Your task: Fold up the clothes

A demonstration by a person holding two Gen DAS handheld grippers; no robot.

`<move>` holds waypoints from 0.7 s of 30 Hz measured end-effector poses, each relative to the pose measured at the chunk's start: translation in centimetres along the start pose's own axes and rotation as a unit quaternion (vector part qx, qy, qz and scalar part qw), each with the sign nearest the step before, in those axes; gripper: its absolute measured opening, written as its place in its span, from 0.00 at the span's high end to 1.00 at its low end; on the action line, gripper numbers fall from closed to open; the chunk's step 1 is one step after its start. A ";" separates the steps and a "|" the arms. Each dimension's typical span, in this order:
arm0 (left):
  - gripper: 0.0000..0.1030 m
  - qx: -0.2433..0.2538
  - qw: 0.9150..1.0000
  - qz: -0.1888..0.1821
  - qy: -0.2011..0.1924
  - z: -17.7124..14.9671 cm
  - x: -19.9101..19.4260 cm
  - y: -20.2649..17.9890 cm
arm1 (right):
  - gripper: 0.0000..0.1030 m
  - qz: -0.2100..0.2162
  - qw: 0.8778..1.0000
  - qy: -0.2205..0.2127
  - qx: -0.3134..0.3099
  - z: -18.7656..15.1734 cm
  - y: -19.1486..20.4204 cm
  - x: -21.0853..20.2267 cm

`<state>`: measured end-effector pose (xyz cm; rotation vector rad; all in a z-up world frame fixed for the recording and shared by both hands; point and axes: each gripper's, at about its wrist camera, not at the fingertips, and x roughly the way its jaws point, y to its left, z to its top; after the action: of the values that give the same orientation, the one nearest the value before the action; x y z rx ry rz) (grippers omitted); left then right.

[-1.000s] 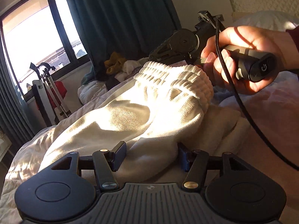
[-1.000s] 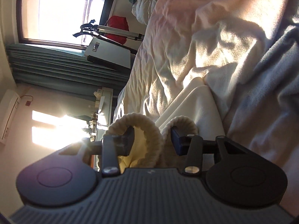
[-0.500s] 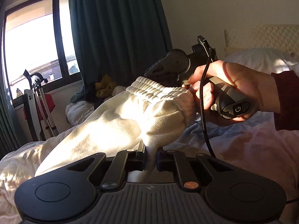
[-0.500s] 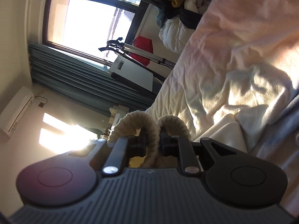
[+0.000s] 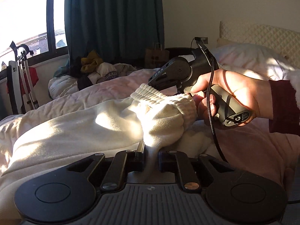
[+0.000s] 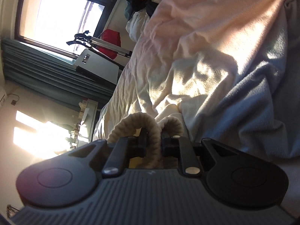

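Observation:
A cream sweatshirt (image 5: 78,127) lies stretched across the bed, its ribbed hem (image 5: 165,101) bunched up at the centre of the left wrist view. My left gripper (image 5: 151,158) is shut on a fold of the sweatshirt just under that hem. Above it a hand (image 5: 234,93) holds the right gripper's handle, and that gripper's black body presses into the hem. In the right wrist view, turned sideways, my right gripper (image 6: 152,145) is shut on the ribbed hem (image 6: 138,123), which loops out beyond the fingers.
A pink and cream blanket (image 6: 196,37) covers the bed, with a blue-grey blanket (image 6: 253,97) to the right. A heap of clothes (image 5: 97,71) sits at the far end by the dark curtain (image 5: 112,18). A stand (image 5: 20,78) leans under the window. A pillow (image 5: 249,58) lies against the headboard.
Both grippers went from open to shut on the sweatshirt. The hem was lifted, then carried lower and to the right over the bed.

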<state>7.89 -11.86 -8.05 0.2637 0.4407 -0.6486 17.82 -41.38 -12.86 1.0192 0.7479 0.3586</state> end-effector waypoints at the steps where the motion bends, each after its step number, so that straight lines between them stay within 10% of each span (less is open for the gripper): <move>1: 0.83 -0.003 1.000 -0.002 0.003 0.0 -0.2 0.0 | 0.80 0.001 1.000 -0.003 -0.006 -0.2 0.3 -0.3; 8: 0.43 -0.032 0.999 -0.019 -0.007 -0.1 -2.5 0.4 | 0.79 -0.043 0.997 -0.034 -0.053 -2.7 3.0 -3.7; 21: 0.21 -0.132 0.989 0.042 -0.053 1.6 -9.8 3.5 | 0.78 -0.062 0.994 -0.060 -0.072 -7.7 5.0 -10.8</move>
<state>3.63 -4.58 -1.66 -0.0034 0.4065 -0.5120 5.13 -40.38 -6.67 0.8467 0.6625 0.2381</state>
